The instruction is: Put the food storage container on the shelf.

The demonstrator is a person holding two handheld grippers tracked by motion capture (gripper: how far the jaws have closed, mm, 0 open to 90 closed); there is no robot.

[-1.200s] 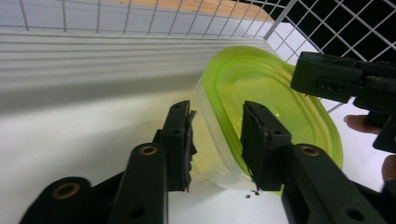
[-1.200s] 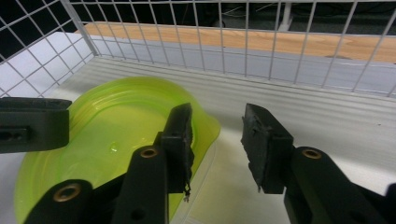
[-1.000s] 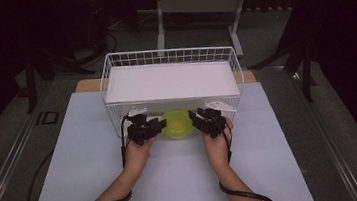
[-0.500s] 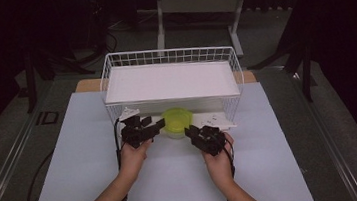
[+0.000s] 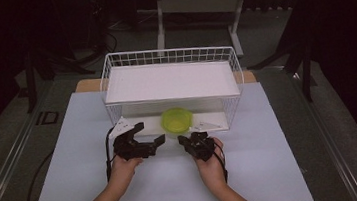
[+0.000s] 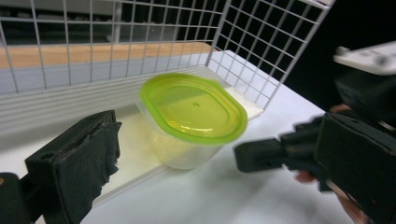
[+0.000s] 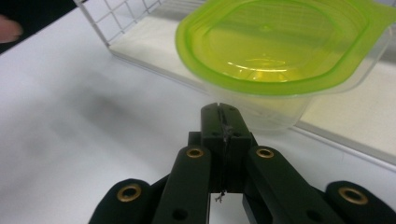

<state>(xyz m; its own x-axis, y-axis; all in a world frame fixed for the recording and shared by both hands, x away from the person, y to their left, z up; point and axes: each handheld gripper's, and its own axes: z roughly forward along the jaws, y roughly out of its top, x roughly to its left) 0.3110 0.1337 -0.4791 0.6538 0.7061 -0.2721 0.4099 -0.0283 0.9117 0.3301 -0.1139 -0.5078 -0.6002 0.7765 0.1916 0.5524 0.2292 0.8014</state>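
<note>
Nearest, hands: two forearms come in from the bottom of the high view onto the white table sheet (image 5: 72, 157), each hand holding a black gripper.
Left gripper (image 5: 146, 136): jaws spread wide and just opened further; nothing sits between them. In the left gripper view one padded finger (image 6: 88, 161) rises at the lower left, with the container ahead of it and apart from it.
Right gripper (image 5: 185, 141): jaws pressed together with nothing between them, having just closed. In the right gripper view the tips (image 7: 223, 116) meet just short of the container's clear wall; touching or not, I cannot tell.
Container (image 5: 177, 120): a clear tub with a green lid, upright, on the white board at the open front of the wire basket's lower level, between and just beyond the two grippers.
Wire basket (image 5: 169, 57): white, standing on the sheet, with a flat white shelf (image 5: 172, 80) above the container.
Farthest: dark floor and a pale metal stand (image 5: 196, 5).
</note>
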